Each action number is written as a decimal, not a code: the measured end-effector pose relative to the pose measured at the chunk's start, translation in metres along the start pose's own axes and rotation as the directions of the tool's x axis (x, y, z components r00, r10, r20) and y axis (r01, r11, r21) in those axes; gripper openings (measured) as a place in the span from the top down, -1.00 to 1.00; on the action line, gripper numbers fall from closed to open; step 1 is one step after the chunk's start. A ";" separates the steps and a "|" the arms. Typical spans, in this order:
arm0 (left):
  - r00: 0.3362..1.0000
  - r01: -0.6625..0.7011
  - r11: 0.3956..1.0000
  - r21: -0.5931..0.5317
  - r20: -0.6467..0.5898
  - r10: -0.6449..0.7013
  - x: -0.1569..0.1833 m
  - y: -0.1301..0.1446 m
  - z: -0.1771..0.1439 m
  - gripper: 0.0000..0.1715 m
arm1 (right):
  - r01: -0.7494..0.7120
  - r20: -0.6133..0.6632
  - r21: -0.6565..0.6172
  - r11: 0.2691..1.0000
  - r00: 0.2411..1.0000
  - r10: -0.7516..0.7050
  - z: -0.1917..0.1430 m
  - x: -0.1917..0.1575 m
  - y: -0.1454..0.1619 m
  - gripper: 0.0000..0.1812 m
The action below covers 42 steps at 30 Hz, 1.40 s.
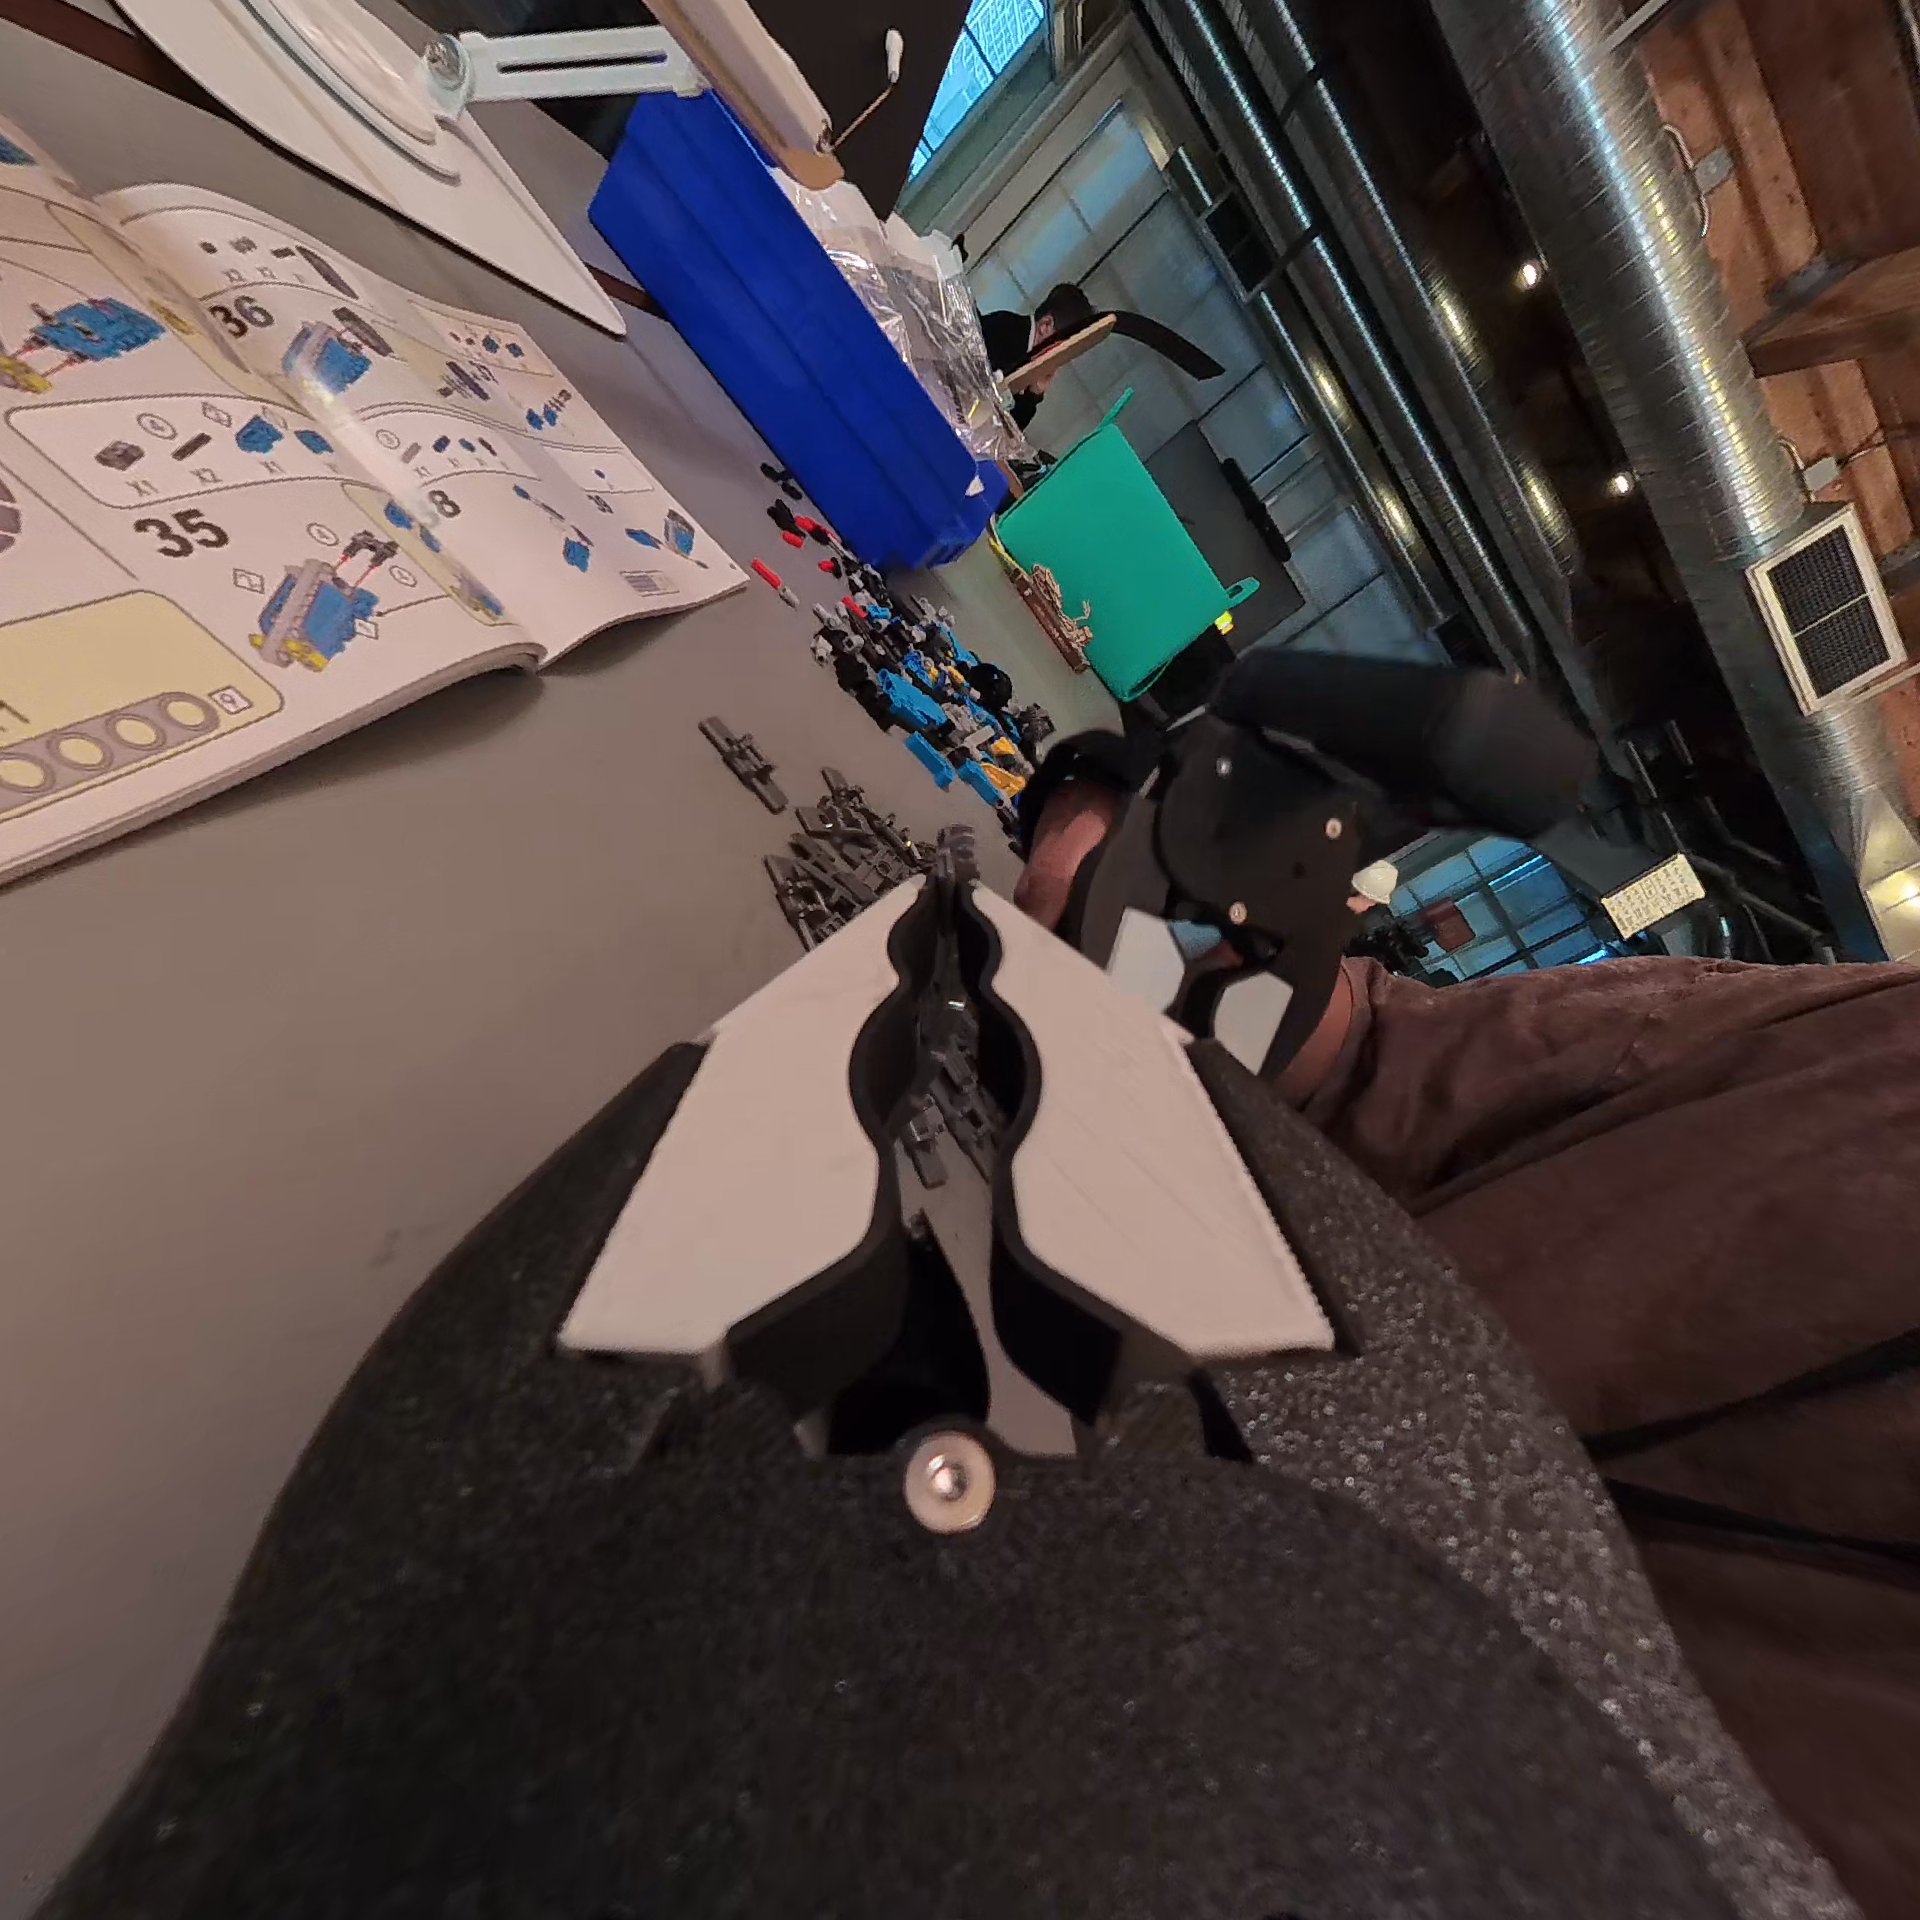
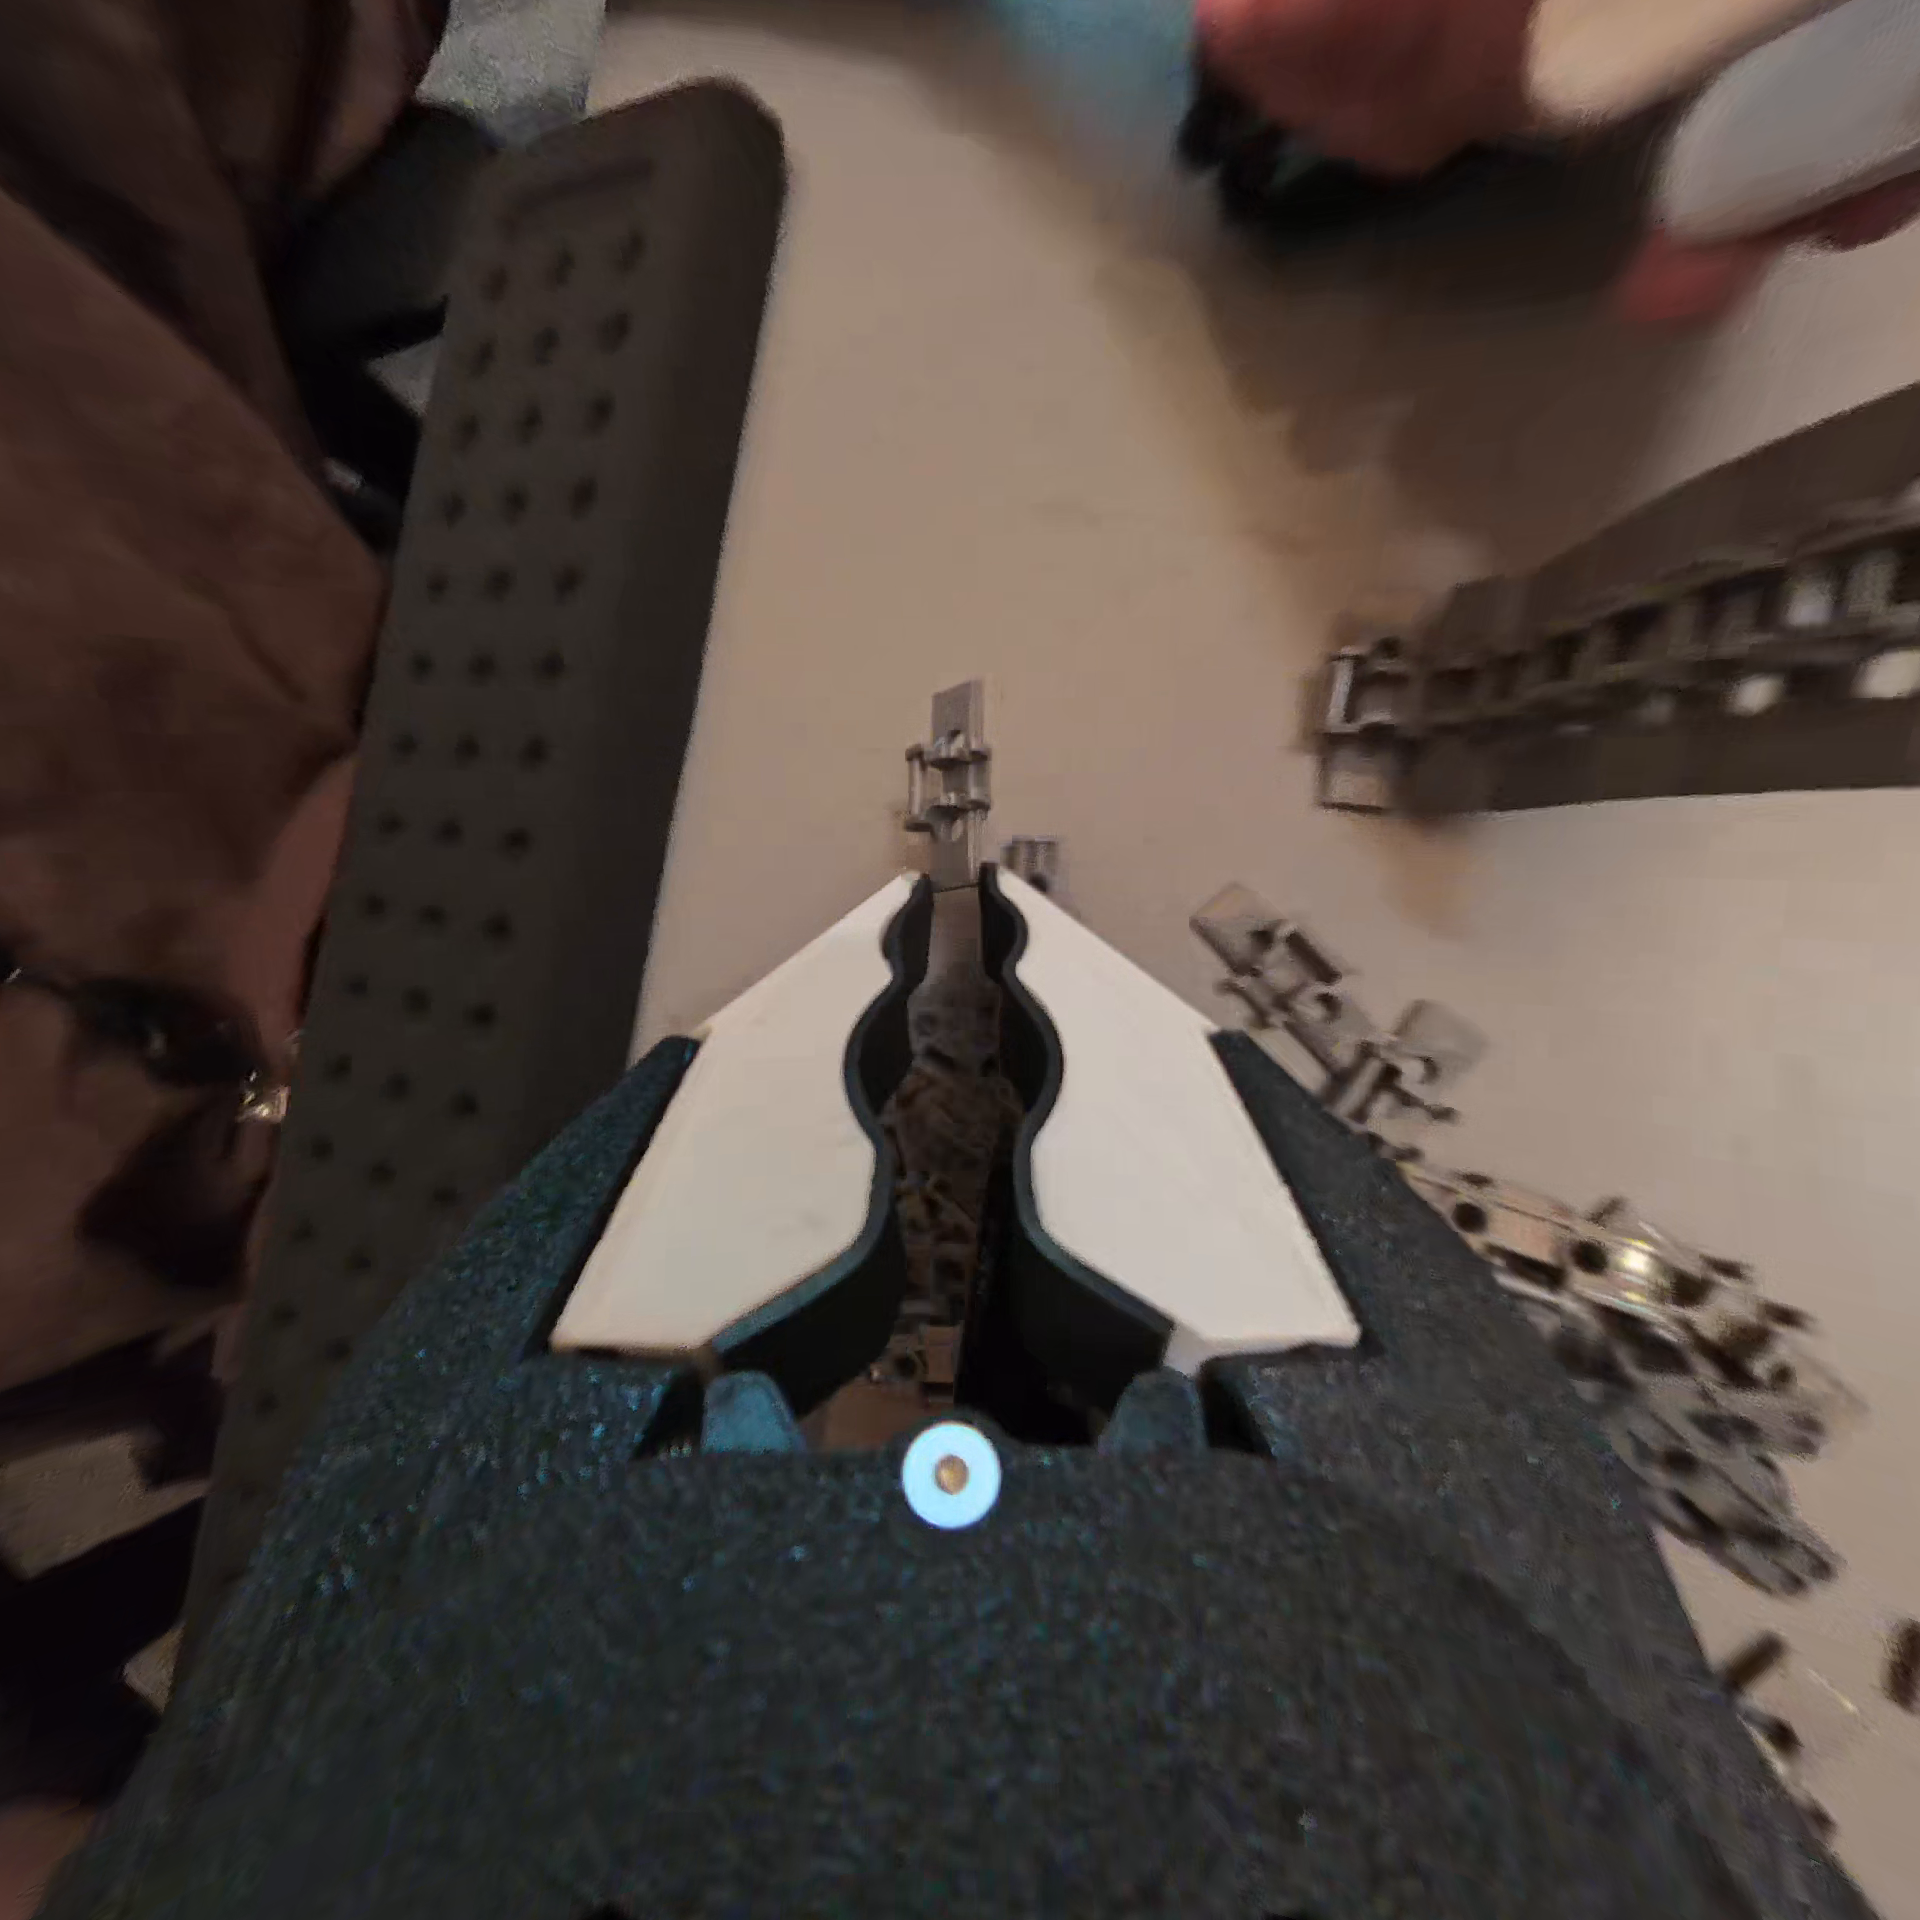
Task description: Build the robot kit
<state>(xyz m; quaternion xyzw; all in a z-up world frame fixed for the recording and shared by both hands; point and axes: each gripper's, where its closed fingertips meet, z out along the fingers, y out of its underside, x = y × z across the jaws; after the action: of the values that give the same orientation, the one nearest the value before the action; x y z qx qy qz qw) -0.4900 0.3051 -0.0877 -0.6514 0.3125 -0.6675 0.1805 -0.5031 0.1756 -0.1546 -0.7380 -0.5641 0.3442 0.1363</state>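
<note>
On the grey tabletop (image 1: 436, 997) an open building-instruction booklet (image 1: 312, 499) lies at the left, a heap of small dark grey plastic track links (image 1: 842, 862) farther right. The left gripper (image 1: 951, 883) is pressed together on one such piece at its tips. The right gripper (image 2: 954, 878) pinches a short grey link strip (image 2: 951, 790); an assembled track length (image 2: 1621, 696) lies to its right.

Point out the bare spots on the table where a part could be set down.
Bare grey table lies between the open booklet and the left gripper. Crowded: the grey parts pile and blue parts beyond.
</note>
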 end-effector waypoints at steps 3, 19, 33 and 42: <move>1.000 -0.005 1.000 -0.004 0.004 0.005 0.000 0.001 0.001 0.99 | 0.045 0.021 -0.076 0.996 0.999 -0.044 0.013 -0.008 0.011 0.91; 1.000 -0.015 1.000 -0.006 0.003 0.015 0.001 0.002 0.002 0.99 | -0.039 -0.055 -0.022 0.999 0.998 0.038 0.019 -0.003 -0.011 0.77; 1.000 -0.025 1.000 -0.010 0.006 0.025 0.001 0.002 0.003 1.00 | 0.175 -0.298 -0.207 0.963 0.926 -0.233 0.027 -0.009 -0.009 0.82; 1.000 -0.024 1.000 -0.005 0.006 0.024 0.001 0.002 0.002 0.99 | 0.090 -0.275 -0.150 0.985 0.953 -0.129 0.022 -0.020 -0.014 0.78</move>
<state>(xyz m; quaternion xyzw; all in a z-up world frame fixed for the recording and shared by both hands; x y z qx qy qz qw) -0.4882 0.3030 -0.0881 -0.6500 0.3215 -0.6624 0.1880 -0.5303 0.1577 -0.1549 -0.7547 -0.6010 0.1878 0.1841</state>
